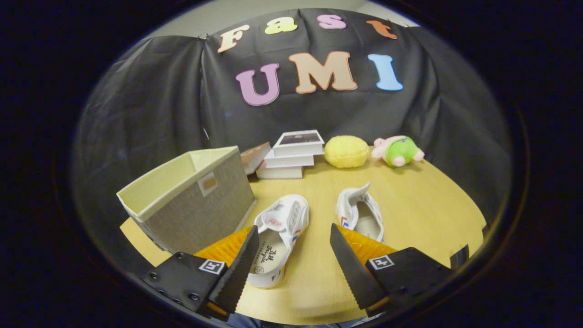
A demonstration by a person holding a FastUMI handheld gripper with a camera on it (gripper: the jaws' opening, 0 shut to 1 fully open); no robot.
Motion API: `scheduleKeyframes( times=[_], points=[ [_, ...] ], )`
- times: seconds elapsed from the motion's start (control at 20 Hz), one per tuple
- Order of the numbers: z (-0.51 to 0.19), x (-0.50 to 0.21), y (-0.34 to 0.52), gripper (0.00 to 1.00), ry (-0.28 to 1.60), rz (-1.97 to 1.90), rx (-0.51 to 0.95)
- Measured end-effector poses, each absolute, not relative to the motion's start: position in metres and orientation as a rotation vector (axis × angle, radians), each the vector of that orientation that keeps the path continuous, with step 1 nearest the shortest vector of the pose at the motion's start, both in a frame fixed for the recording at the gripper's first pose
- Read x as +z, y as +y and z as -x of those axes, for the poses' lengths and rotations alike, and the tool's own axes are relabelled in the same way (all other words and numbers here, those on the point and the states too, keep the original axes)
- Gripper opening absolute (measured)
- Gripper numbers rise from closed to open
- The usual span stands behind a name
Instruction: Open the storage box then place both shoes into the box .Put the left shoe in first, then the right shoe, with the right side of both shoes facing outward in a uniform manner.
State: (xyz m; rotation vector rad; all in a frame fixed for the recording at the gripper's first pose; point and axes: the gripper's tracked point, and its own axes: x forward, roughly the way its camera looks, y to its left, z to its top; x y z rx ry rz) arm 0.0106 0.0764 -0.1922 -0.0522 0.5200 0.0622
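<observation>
Your gripper (294, 259) hovers low over the near edge of the table (423, 214), its fingers spread wide and grasping nothing. Between them, leaning toward the left finger, lies one shoe (278, 237) with its opening up and its strap end pointing away from you. The second shoe (360, 214) sits just beyond the right finger, apart from the first, its tongue raised. To the left of both shoes stands the box (191, 200), a grey fabric bin with a pale lining, its top open. Farther back, near the wall, you see a stack of books (291, 155), then to the right a yellow plush (346, 151) and a pink-and-green plush (398, 150).
</observation>
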Motion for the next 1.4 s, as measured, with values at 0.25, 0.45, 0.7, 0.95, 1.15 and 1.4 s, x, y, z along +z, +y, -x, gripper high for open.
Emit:
scheduleKeyframes(
  times=[0.25,0.45,0.7,0.95,1.15,1.4],
  points=[
    [-0.027,-0.233,0.075,0.86,0.616,0.096,0.034],
    [-0.034,-0.238,0.074,0.70,0.638,0.110,0.004],
    [-0.040,-0.243,0.077,0.42,0.681,0.100,-0.016],
    [-0.043,-0.250,0.075,0.19,0.737,0.050,-0.054],
    [-0.047,-0.249,0.077,0.11,0.737,-0.083,-0.063],
    [-0.049,-0.249,0.078,0.07,0.721,-0.396,-0.042]
  ],
)
